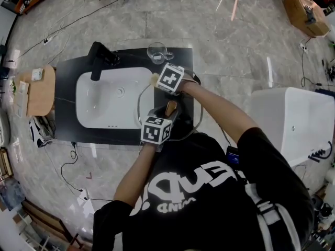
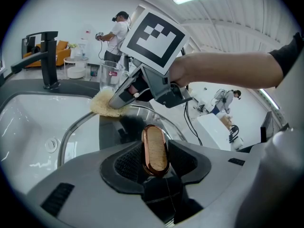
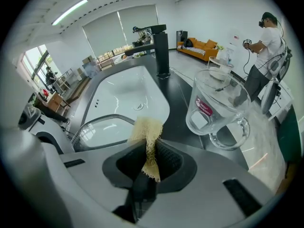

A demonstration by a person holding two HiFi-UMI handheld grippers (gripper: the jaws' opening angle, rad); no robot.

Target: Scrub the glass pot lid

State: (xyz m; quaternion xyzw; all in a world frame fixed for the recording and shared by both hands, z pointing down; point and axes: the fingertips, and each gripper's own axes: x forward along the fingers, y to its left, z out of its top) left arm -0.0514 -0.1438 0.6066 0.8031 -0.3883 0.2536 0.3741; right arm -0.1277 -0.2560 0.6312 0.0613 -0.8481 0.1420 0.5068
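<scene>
Your left gripper (image 2: 156, 161) had its jaws set wide on either side of the lid's oval knob (image 2: 155, 147), pads against it. The glass lid (image 3: 107, 129) lay across the right end of the sink (image 3: 128, 91), part over the basin and part over the black counter (image 3: 183, 115). That one knob was your only hold, and it looked smooth. A hard push at the rim could have turned the lid in the pads or tipped it into the basin.

Your right gripper (image 3: 149, 163) pinched a yellowish scrub pad (image 3: 146, 132) by a narrow strip, which dragging might have pulled free. The glass mug (image 3: 216, 103) stood just beside that gripper, so a wide stroke could have knocked it over.

The mug looked empty. Apart from the overhanging lid, the basin held nothing that you could have seen.
</scene>
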